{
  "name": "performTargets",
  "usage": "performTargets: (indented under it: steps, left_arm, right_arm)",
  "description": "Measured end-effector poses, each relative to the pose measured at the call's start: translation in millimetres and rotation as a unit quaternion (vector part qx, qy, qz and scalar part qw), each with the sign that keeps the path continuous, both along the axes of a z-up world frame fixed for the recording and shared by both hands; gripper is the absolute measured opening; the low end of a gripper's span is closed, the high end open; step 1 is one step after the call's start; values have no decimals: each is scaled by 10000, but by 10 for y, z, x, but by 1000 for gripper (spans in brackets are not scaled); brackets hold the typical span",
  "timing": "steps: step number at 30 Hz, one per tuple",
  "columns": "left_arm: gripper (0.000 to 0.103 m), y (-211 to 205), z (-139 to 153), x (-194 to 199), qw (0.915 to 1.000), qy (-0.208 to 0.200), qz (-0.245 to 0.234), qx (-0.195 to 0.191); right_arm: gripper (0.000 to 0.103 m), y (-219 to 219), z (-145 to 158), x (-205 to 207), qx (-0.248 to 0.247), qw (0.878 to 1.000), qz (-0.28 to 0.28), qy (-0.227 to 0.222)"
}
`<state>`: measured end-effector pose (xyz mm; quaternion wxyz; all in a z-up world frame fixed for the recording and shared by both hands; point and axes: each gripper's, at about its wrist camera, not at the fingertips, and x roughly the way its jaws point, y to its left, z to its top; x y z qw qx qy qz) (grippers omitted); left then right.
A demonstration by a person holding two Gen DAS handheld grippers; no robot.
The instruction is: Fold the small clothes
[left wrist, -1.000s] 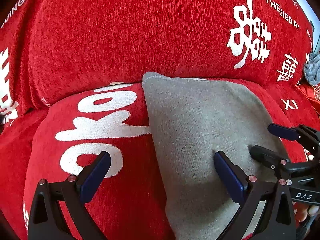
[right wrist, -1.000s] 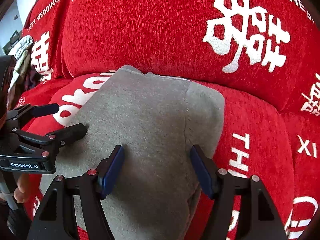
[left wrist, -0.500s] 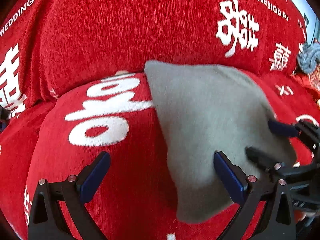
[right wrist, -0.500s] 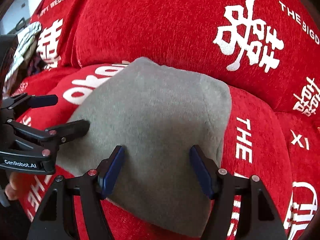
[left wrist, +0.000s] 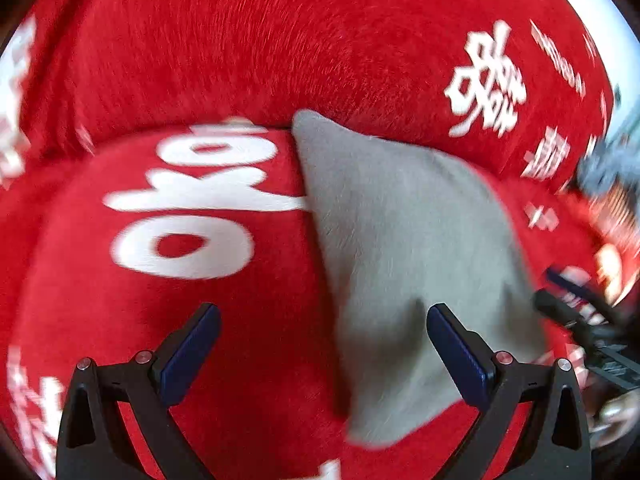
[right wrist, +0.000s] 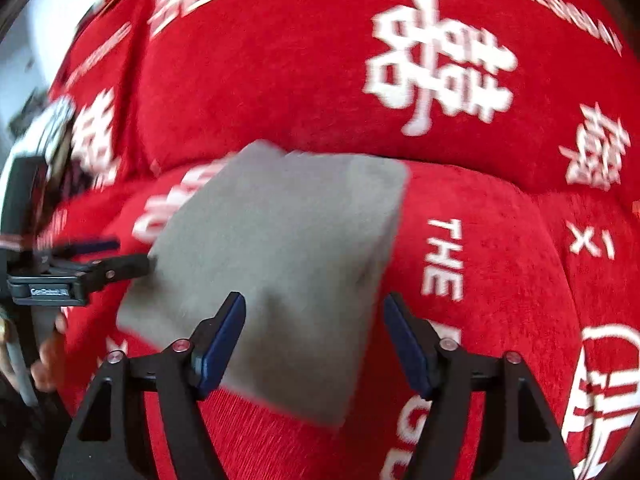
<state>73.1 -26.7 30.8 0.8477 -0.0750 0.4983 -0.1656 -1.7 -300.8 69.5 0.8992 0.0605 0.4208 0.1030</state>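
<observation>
— Where does the cloth lie?
— A folded grey cloth (right wrist: 280,264) rests flat on a red cushion (right wrist: 500,280) with white lettering, its far corner against the red backrest (left wrist: 280,52).
— And the claws?
— The left gripper (left wrist: 320,344) hangs with jaws wide apart, one pad over the cloth's edge, gripping nothing. The right gripper (right wrist: 316,340) has just been opening; its jaws stand apart above the near end, cloth beneath them, unpinched.

Under me a red sofa cover (right wrist: 500,240) with white lettering; a folded grey garment (right wrist: 288,264) lies flat on its seat, backrest at twelve o'clock.
</observation>
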Motion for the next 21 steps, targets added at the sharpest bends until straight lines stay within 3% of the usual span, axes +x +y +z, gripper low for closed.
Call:
performTargets:
  steps: [3,6,10,13,16,18,21]
  left_arm:
    - [103,30,-124,360,9965,579,308,-516]
    - [103,-52,-274,581,9906,998,249,-903]
    - [103,-228,-406,679,9899,1113,31,-881]
    - [103,-322,-414,652,9920,921,-107,-853]
    - [72,-434,-388,610,9907,839,-446,-973]
    - [70,-500,-342,572,9939,690,-403,-762]
    - [62,-507,-284,540,9951,602,-343,-707]
  right_arm:
    - [76,-252,-97,318,797,9954,-342,396]
    - [76,-372,-265,609,1390,9857,-524,794]
    - [80,-320,-548,887,1786,9746,-453,1277]
    - [81,-264,-589,950,1882,9746,-490,1113]
    - [76,-152,-594,963,1784,9774,-290,1094]
    - [61,-104,-581,967,1774,9780,-177,1082]
    - [51,-76,-534,939,1762,9791,-175,996]
